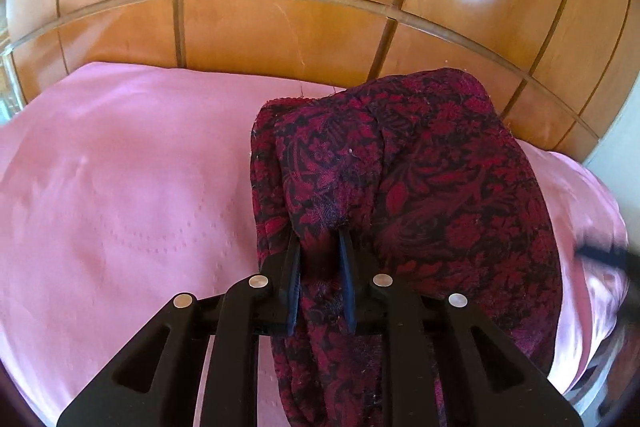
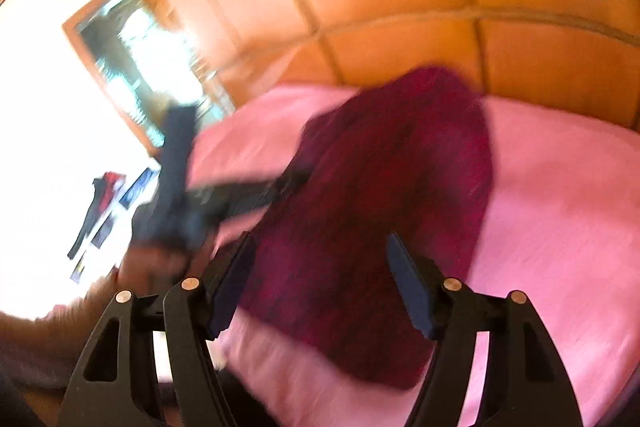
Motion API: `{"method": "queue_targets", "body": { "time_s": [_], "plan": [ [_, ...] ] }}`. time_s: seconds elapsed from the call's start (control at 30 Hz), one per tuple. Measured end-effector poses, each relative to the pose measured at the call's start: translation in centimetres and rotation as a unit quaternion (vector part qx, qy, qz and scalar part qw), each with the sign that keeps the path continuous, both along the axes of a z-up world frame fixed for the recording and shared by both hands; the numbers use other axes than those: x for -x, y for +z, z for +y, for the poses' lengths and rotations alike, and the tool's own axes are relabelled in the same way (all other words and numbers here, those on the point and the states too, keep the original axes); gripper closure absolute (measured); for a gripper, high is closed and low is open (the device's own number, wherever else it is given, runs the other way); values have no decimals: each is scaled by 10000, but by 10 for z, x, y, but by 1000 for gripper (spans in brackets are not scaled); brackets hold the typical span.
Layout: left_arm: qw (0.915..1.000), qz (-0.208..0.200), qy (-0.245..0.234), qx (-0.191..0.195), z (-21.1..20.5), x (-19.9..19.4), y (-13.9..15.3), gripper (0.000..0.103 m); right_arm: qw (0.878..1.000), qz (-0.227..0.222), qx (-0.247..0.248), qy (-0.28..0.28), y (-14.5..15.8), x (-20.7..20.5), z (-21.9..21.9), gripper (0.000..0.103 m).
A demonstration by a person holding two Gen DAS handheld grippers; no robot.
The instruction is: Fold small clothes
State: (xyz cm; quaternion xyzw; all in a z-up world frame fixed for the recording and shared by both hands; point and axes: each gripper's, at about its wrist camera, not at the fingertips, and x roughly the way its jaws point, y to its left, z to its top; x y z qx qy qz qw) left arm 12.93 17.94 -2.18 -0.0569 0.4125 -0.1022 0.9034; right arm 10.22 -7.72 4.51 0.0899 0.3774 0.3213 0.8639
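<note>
A dark red and black floral garment (image 1: 420, 187) lies bunched on the pink cloth (image 1: 120, 207). My left gripper (image 1: 320, 239) is shut on a fold of the garment and holds it lifted, with cloth hanging down between the fingers. In the blurred right wrist view the garment (image 2: 380, 207) lies on the pink cloth (image 2: 560, 207). My right gripper (image 2: 320, 243) is open and empty just above the garment's near part. The left gripper (image 2: 280, 183) shows there as a dark blur at the garment's left edge.
A wooden panelled wall (image 1: 300, 27) stands right behind the pink surface. The right gripper shows as a blur at the right edge of the left wrist view (image 1: 608, 255). A framed window or mirror (image 2: 132, 67) is at the far left.
</note>
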Motion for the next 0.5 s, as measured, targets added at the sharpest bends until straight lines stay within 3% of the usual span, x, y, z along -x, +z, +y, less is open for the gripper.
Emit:
{"method": "queue_targets", "body": {
  "time_s": [0.2,0.27,0.33,0.4,0.5],
  "plan": [
    [9999,-33,100,31,6,0,-7,86,9979,136,516,-358,-4,-87,22,45],
    [9999,-32,150,71,5,3,-9,86,9958,292,772,-386,-12,-108,32,45],
    [9998,-74,174,-29,2,1,-12,86,9901,647,1177,-416,-39,-127,43,44],
    [9995,-124,218,-178,-3,3,-15,86,9869,754,1335,-510,-53,-136,48,43],
    [9996,-102,239,-85,1,3,-12,86,9874,629,1346,-539,-48,-133,51,42]
  ]
}}
